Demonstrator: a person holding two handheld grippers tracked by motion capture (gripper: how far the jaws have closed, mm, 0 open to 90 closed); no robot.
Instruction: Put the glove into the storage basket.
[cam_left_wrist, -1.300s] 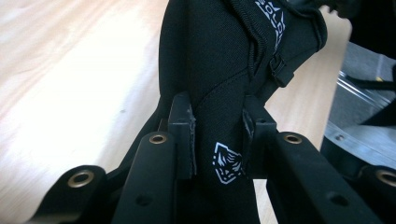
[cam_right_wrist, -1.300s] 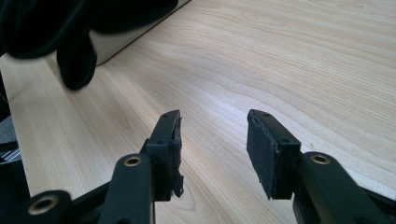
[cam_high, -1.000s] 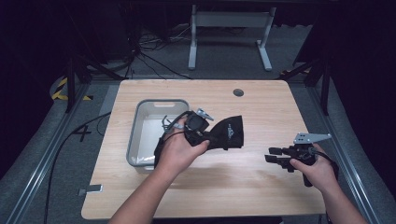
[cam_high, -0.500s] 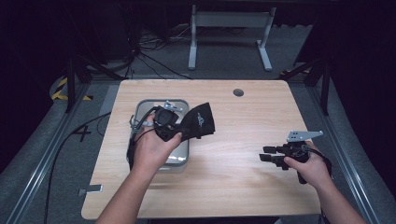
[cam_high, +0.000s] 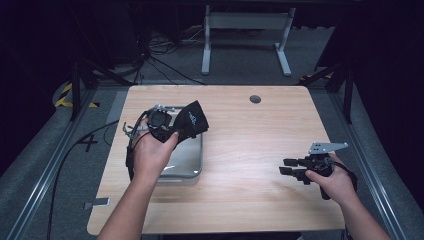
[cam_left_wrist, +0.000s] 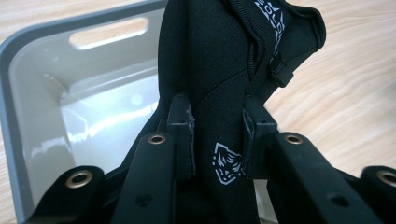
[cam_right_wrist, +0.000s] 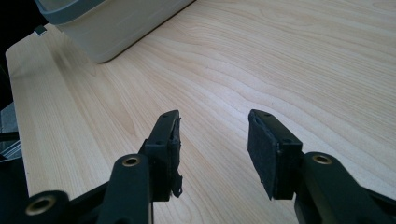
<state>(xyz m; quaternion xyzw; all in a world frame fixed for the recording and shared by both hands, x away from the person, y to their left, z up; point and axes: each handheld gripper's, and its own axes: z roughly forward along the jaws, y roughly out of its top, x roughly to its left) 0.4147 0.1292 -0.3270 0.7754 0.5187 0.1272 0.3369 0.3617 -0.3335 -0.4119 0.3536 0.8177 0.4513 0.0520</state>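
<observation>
My left hand-held gripper (cam_high: 172, 131) is clamped on a black pouch (cam_left_wrist: 219, 84), the pads (cam_left_wrist: 186, 135) pinching a fold of its soft fabric near the small white logo, and I hold it in the air over the far end of the grey tray (cam_high: 190, 157) that sits on the left part of the desk (cam_high: 250, 200). In the left gripper view the pouch rises between the jaws and hangs partly over the tray's far right corner and partly over bare wood, so the first risk I see is a bad drop: if I let go here, I think the pouch may land across the rim or slide onto the desk rather than inside. The second risk is the grip itself: I hold only a pinch of cloth, and such fabric can creep out of the pads if I swing or tilt the hand quickly. A strap or buckle on the pouch's side could also catch on the tray's edge or its handle slot as I lower it, and that would drag the light tray along. My right hand-held gripper (cam_right_wrist: 212, 154) rests low over the desk, well apart from the tray, its jaws wide with nothing between them, so it cannot steady the tray should it shift.
</observation>
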